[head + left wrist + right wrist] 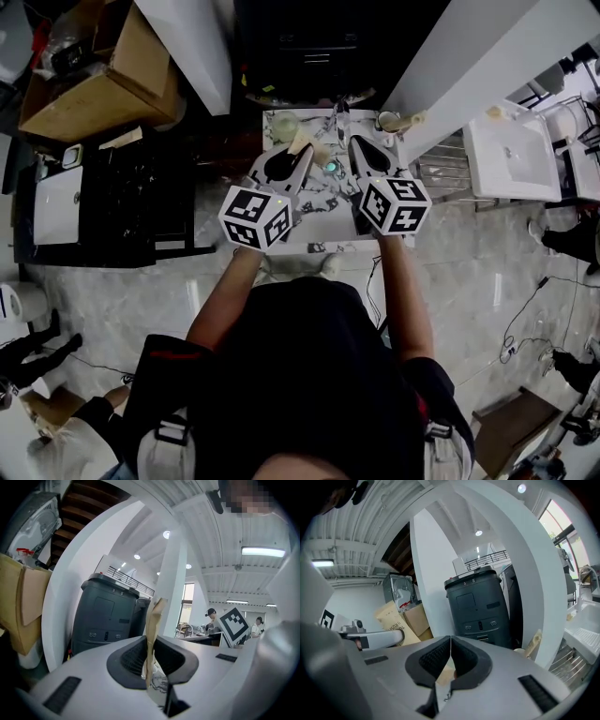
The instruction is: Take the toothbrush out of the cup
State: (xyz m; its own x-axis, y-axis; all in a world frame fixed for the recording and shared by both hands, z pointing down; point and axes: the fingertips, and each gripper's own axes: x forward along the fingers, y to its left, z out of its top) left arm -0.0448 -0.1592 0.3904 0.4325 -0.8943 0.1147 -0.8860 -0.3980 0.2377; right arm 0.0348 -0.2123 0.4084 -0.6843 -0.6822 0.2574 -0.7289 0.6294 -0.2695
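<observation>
Plainly, left gripper [151, 660] clamps the upright toothbrush [155, 620] between its jaws; right gripper [450, 654] closed.

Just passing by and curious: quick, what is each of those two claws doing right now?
Left gripper: closed on a thin tan piece; what it is cannot be told.
Right gripper: closed, nothing between its jaws.

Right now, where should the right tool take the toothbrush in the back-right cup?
Grip the toothbrush by the end leaning out past the cup rim, probably from above: the rest sits inside the cup. The right tool is shut, so open it first.
</observation>
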